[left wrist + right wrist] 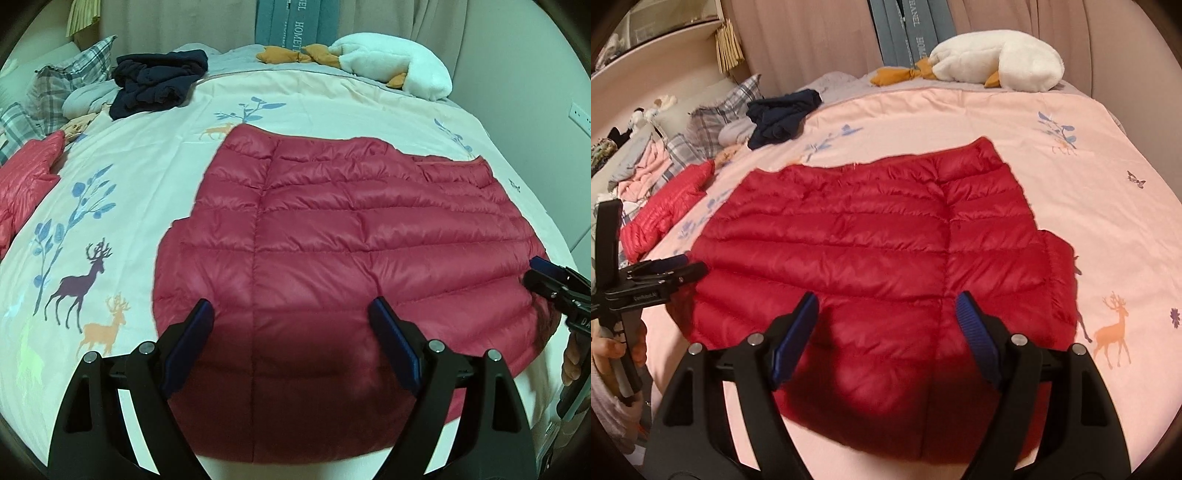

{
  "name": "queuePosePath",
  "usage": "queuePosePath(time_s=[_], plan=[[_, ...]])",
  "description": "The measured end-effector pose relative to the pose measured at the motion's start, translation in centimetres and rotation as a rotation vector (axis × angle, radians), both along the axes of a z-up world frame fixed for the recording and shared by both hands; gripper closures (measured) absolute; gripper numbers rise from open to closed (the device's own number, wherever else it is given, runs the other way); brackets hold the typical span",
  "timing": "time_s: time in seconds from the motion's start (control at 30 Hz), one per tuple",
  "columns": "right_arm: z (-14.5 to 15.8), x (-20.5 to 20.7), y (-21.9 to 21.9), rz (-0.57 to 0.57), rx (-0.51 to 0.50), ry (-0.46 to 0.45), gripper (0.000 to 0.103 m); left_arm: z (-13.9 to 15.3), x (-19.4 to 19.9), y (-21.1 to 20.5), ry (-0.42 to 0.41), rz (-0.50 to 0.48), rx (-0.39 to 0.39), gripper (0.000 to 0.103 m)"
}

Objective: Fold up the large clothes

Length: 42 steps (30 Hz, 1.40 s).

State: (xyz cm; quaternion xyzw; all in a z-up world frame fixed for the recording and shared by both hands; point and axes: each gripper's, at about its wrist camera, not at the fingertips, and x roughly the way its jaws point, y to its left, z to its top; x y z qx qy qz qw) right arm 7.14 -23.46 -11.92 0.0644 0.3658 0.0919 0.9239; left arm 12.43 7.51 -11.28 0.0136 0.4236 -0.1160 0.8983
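Observation:
A dark red quilted down jacket (332, 229) lies flat and folded on the pink printed bedspread (147, 155); it also shows in the right wrist view (871, 240). My left gripper (291, 317) is open and empty, hovering over the jacket's near part. My right gripper (886, 310) is open and empty, above the jacket's near edge. In the left wrist view the right gripper (554, 284) sits at the jacket's right edge. In the right wrist view the left gripper (665, 275) sits at the jacket's left edge.
A second, lighter red quilted garment (26, 177) lies at the left. A dark navy garment (159, 81), plaid pillows (66, 77) and a white plush goose (399, 62) lie at the far side. Curtains hang behind the bed.

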Motion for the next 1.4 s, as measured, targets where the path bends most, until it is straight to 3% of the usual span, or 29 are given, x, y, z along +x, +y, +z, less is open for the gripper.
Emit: queuePosePath(time_s=[0.13, 0.37, 0.67, 1.4], plan=[[0.2, -1.0, -0.3, 0.000, -0.006, -0.003, 0.025, 0.4, -1.1, 0.2, -0.011, 0.007, 0.014, 0.016], [-2.1, -0.5, -0.1, 0.004, -0.021, 0.061, 0.024, -0.8, -1.2, 0.1, 0.019, -0.012, 0.023, 0.016], [-0.8, -1.9, -0.8, 0.006, 0.017, 0.053, 0.024, -0.7, -1.8, 0.5, 0.036, -0.006, 0.014, 0.016], [-2.3, -2.3, -0.9, 0.006, 0.011, 0.090, 0.024, -1.4, -2.8, 0.9, 0.054, -0.005, 0.005, 0.016]])
